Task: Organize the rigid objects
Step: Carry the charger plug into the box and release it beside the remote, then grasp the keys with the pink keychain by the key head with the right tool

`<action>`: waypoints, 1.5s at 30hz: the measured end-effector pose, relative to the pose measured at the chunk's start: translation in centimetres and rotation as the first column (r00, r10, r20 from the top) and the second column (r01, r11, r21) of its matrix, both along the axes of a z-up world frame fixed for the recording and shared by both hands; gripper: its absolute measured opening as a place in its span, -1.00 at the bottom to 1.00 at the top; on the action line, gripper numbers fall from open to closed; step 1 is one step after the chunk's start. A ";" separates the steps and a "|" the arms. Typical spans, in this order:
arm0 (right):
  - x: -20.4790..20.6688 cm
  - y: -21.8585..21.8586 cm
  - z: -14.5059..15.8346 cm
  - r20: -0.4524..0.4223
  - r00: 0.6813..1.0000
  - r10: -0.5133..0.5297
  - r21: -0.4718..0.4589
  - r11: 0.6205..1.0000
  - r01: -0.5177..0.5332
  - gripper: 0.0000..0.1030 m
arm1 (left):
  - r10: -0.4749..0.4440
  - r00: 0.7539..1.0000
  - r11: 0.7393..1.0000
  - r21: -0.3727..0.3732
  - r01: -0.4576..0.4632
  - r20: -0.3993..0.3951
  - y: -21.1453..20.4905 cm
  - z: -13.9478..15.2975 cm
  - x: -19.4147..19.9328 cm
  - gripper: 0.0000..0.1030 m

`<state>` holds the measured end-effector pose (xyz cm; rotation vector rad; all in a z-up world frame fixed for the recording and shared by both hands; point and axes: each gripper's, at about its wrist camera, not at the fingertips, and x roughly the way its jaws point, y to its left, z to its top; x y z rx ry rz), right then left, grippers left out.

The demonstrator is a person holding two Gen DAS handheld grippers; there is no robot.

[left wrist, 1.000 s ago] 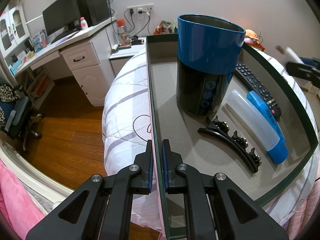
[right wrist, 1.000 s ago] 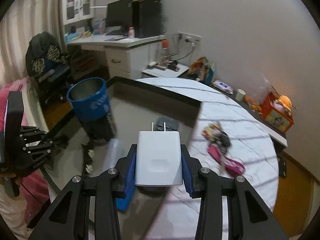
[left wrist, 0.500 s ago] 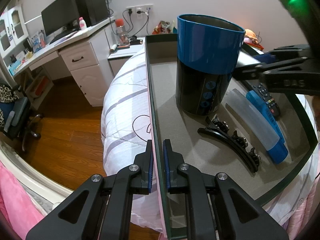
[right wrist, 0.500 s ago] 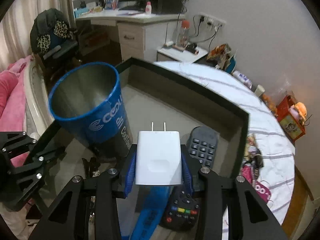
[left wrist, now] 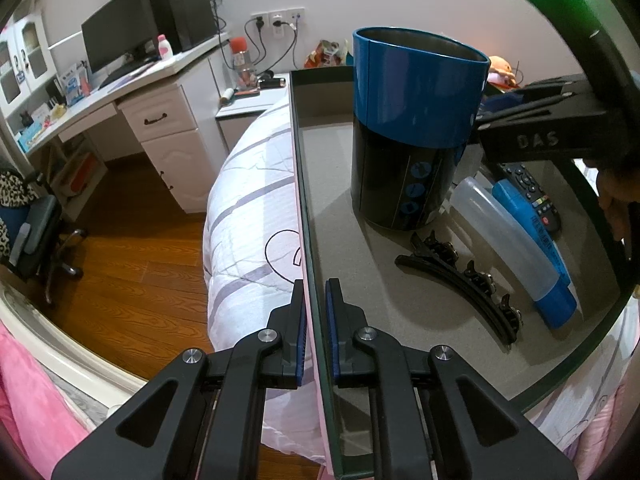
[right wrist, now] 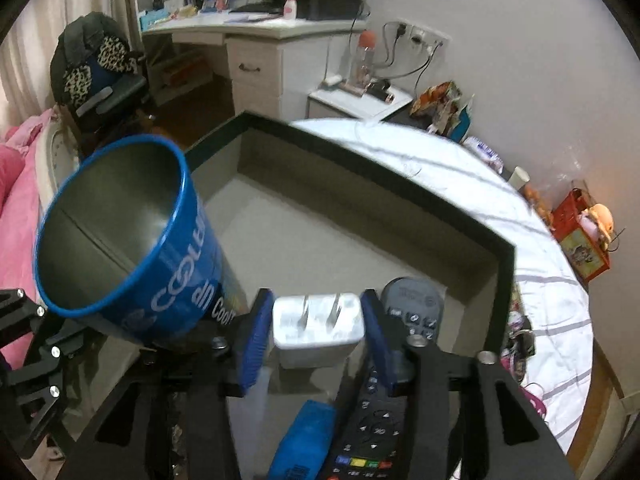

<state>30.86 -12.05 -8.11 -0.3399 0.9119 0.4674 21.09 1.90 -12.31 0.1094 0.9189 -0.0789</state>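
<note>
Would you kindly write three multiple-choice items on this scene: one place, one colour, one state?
1. The hair clip lies: A in the tray; B on the floor; C on the desk.
2. The canister has an upper band that is: A red; B blue; C white.
3. The left gripper is: A gripping the tray wall; B holding the clip; C open in air.
Answers: A, it rests on the tray floor near the canister; B, blue above black; A, its fingers straddle the wall.
</note>
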 end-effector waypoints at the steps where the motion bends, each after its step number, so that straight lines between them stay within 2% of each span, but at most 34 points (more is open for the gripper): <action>1: 0.0 -0.1 0.2 0.010 1.000 -0.006 0.001 1.000 0.006 0.16 | 0.000 1.000 1.000 0.000 0.000 0.000 0.0 0.0 0.0 -0.85; 7: -0.4 -1.0 1.3 0.037 0.999 -0.020 0.013 1.000 0.020 0.17 | 0.000 1.000 1.000 0.001 0.000 0.000 0.0 0.0 0.0 -0.87; 16: -2.6 -3.6 4.1 0.122 0.991 -0.057 0.054 0.997 0.050 0.21 | 0.000 1.000 1.000 0.004 0.000 -0.001 0.0 -0.1 0.1 -0.87; 19: -3.7 -5.1 5.3 0.156 0.984 -0.080 0.082 0.994 0.068 0.35 | 0.000 1.000 1.000 0.003 0.000 -0.001 0.0 -0.1 0.1 -0.87; 24: -5.1 -9.0 6.7 0.206 0.968 -0.145 0.135 0.984 0.118 0.37 | 0.001 1.000 1.000 0.004 -0.001 -0.001 0.1 -0.1 0.1 -0.87; 26: -5.4 -11.3 6.9 0.216 0.956 -0.196 0.146 0.975 0.167 0.43 | 0.001 1.000 1.000 0.006 -0.001 -0.001 0.1 -0.1 0.1 -0.87; 29: -5.3 -14.7 6.3 0.214 0.935 -0.281 0.148 0.956 0.253 0.51 | 0.004 1.000 1.000 0.010 -0.004 -0.001 0.3 -0.2 0.0 -0.87; 34: -4.0 -18.9 3.5 0.142 0.916 -0.374 0.142 0.924 0.355 0.51 | 0.006 1.000 1.000 0.017 -0.006 -0.002 0.5 -0.2 -0.2 -0.87; 39: -1.5 -19.0 0.4 0.093 0.941 -0.325 0.141 0.940 0.311 0.51 | 0.008 1.000 1.000 0.024 -0.007 -0.005 0.7 -0.2 -0.4 -0.87; 45: 0.8 -17.4 -1.6 0.082 0.962 -0.262 0.126 0.960 0.251 0.51 | 0.009 1.000 0.999 0.032 -0.009 -0.007 0.7 -0.2 -0.6 -0.87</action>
